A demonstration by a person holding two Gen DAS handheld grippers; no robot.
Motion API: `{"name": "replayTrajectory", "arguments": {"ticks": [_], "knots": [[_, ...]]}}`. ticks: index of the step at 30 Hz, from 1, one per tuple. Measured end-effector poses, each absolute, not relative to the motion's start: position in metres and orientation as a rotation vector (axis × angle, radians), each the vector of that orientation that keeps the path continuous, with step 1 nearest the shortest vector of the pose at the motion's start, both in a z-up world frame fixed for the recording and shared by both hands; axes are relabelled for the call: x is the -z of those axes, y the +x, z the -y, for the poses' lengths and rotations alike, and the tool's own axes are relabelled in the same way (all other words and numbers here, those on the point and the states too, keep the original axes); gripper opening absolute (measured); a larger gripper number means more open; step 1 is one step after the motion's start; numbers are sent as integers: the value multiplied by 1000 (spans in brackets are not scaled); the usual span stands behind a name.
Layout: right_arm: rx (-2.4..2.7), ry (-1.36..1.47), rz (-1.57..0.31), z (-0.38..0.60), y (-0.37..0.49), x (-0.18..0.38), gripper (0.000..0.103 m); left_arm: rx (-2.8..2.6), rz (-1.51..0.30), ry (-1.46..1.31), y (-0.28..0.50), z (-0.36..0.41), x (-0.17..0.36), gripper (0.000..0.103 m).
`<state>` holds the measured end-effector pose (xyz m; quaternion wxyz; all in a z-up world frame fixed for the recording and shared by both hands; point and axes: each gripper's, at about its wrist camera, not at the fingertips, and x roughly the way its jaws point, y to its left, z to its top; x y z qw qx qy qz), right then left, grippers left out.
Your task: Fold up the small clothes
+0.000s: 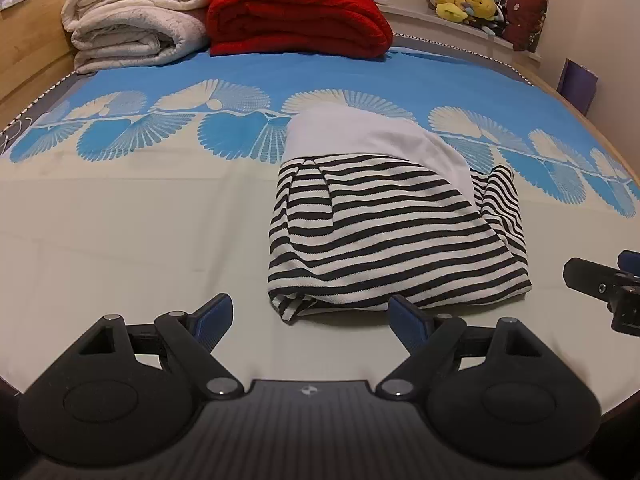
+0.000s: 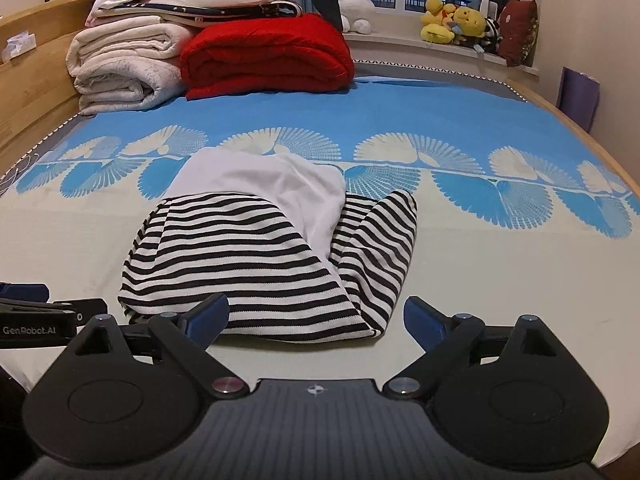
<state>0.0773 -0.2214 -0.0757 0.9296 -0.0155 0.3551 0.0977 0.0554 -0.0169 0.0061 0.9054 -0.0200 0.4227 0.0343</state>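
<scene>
A small black-and-white striped garment (image 1: 380, 240) with a plain white part (image 1: 360, 136) at its far end lies folded over on the bed sheet (image 1: 140, 220). My left gripper (image 1: 310, 314) is open and empty, just in front of the garment's near edge. My right gripper (image 2: 316, 312) is open and empty, its left finger (image 2: 208, 312) close to the garment's near hem (image 2: 260, 280). A striped flap (image 2: 380, 248) lies along the garment's right side. The right gripper also shows in the left wrist view (image 1: 608, 284) at the right edge, and the left gripper in the right wrist view (image 2: 36, 316).
Folded cream blankets (image 1: 132, 24) and a red blanket (image 1: 296, 16) are stacked at the head of the bed. Plush toys (image 2: 456, 20) sit on the window ledge. A wooden bed frame (image 2: 36, 80) runs along the left. A purple bag (image 2: 578, 96) stands by the right wall.
</scene>
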Motion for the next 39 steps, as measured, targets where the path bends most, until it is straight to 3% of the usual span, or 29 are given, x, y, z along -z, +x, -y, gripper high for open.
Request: {"name": "replayTrajectory", "arguments": {"ticks": [34,39], "knots": [[-217,-40,-723,220,76,73,95,-24,-855,-25,56,23,-8,89],[-224,-45,-724,221,77,75,95,-21,-851,-26,56,24,-9,95]]}}
